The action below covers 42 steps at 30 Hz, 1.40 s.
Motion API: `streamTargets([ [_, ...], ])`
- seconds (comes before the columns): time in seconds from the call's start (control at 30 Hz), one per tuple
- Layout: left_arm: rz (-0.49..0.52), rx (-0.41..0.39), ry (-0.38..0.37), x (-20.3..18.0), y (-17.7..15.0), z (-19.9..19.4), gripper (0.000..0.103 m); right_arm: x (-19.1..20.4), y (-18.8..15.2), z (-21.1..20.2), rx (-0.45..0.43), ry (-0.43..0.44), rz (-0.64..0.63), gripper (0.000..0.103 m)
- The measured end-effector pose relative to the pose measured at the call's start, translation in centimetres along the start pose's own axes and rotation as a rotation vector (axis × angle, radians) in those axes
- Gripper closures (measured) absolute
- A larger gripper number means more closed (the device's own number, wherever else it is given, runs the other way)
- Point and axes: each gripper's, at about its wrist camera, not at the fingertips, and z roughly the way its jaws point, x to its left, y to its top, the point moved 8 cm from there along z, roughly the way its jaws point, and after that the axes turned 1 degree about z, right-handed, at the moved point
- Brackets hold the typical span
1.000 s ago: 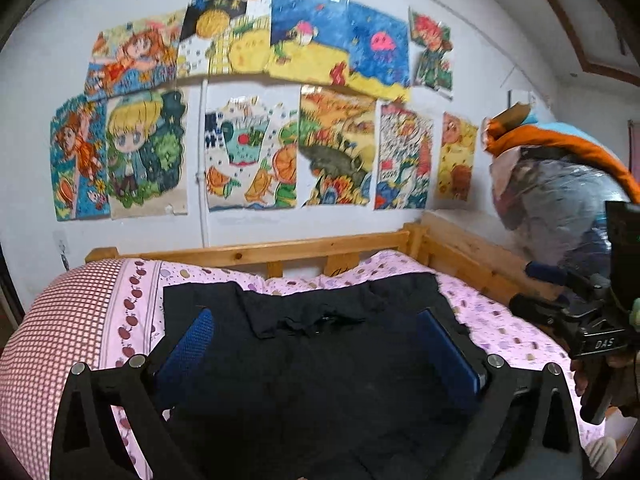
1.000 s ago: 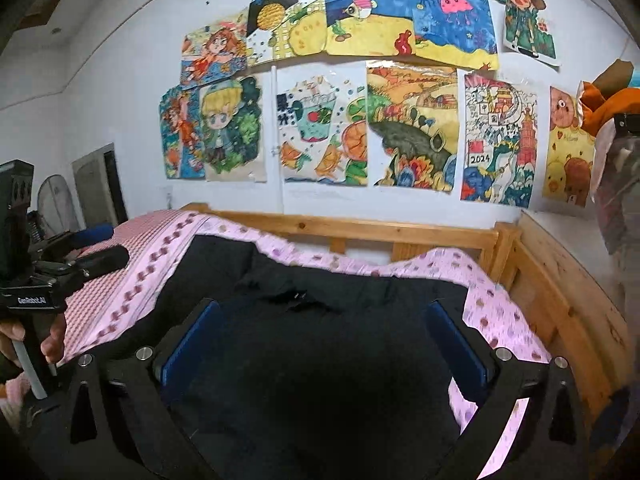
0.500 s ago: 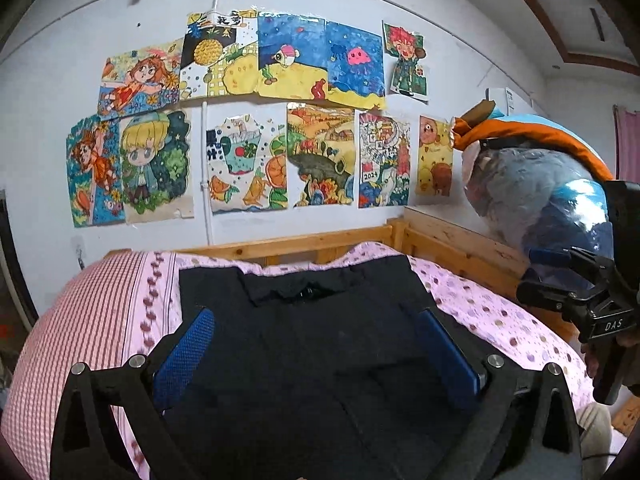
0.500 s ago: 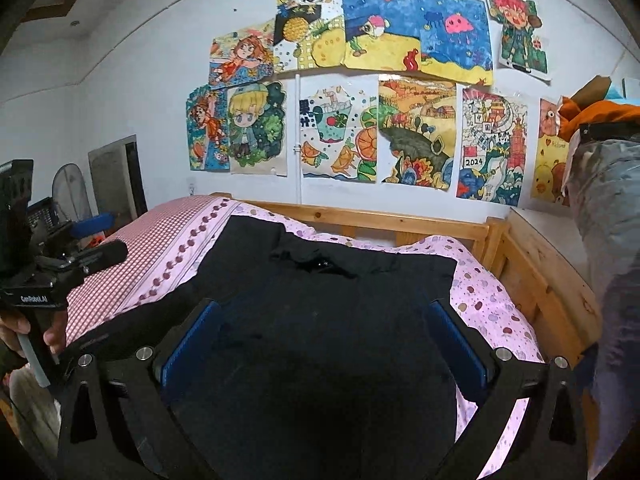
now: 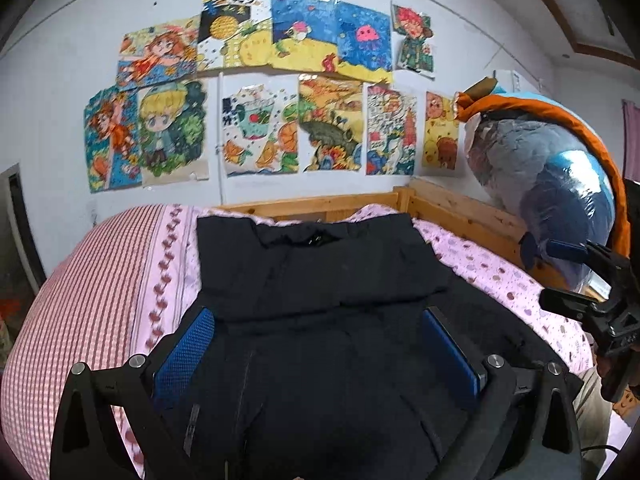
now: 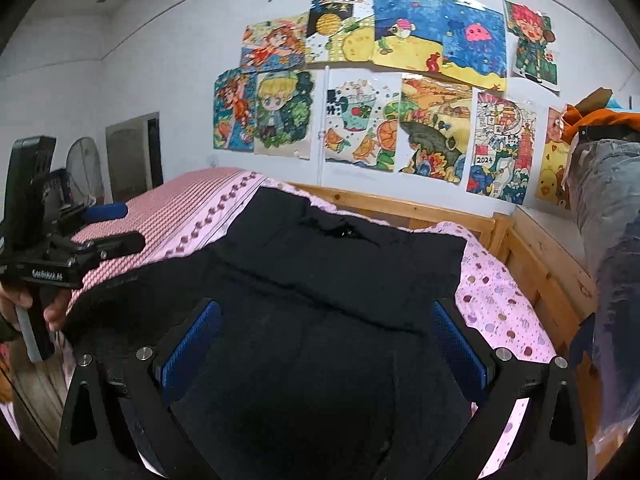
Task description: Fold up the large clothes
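**Garment spread flat, both grippers holding off at near end**

Garment (image 5: 320, 272) under inspection is a large black piece, seemingly trousers, lying on the pink bedsheet (image 5: 500, 276) with its long axis running from my grippers toward the wooden headboard (image 5: 320, 204). Waistband end is lying nearest the headboard; a layer is already doubled over that half, its free edge crossing the garment just beyond my fingertips.

I am holding the left gripper (image 5: 320, 344) over the near end, fingers spread wide, gripping nothing. I am holding the right gripper (image 6: 326, 338) likewise, fingers apart and empty, alongside it on the side away from the checked quilt (image 5: 88, 280).

Both are sitting about equally far from the headboard, neither touching cloth as far as I can tell. My judgement: the next fold is calling for each gripper to take a near corner and carry it toward the headboard.
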Motion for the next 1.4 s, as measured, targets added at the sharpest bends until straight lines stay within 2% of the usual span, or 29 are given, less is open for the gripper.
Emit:
streamTargets([
  [0.33, -0.024, 0.027, 0.022, 0.8, -3.1, -1.0, 0.0, 1.3, -4.1, -1.6, -0.003, 0.01, 0.016, 0.002],
  [0.53, 0.061, 0.033, 0.079, 0.2, -4.6, -0.9, 0.0, 2.0, -6.9, -1.3, 0.04, 0.069, 0.022, 0.002],
  [0.77, 0.058, 0.068, 0.077, 0.2, -5.7, -0.9, 0.0, 1.6, -9.4, -0.5, 0.109, 0.077, 0.054, 0.002],
  [0.93, 0.139, 0.073, 0.085, 0.3, -7.4, -1.7, 0.0, 1.9, -11.1, -0.1, 0.18, 0.102, 0.003, 0.002],
  [1.07, 0.124, 0.081, 0.017, 1.0, -8.8, -2.7, 0.0, 3.4, -12.0, 0.0, 0.214, 0.137, -0.045, 0.002],
  [1.27, 0.146, 0.088, -0.066, 1.2, -10.3, -4.0, 0.0, 4.0, -12.2, -0.1, 0.213, 0.16, -0.017, 0.002],
  [1.4, 0.171, 0.143, -0.175, 0.6, -11.8, -4.4, 0.0, 4.0, -13.0, -0.3, 0.216, 0.161, -0.042, 0.002],
])
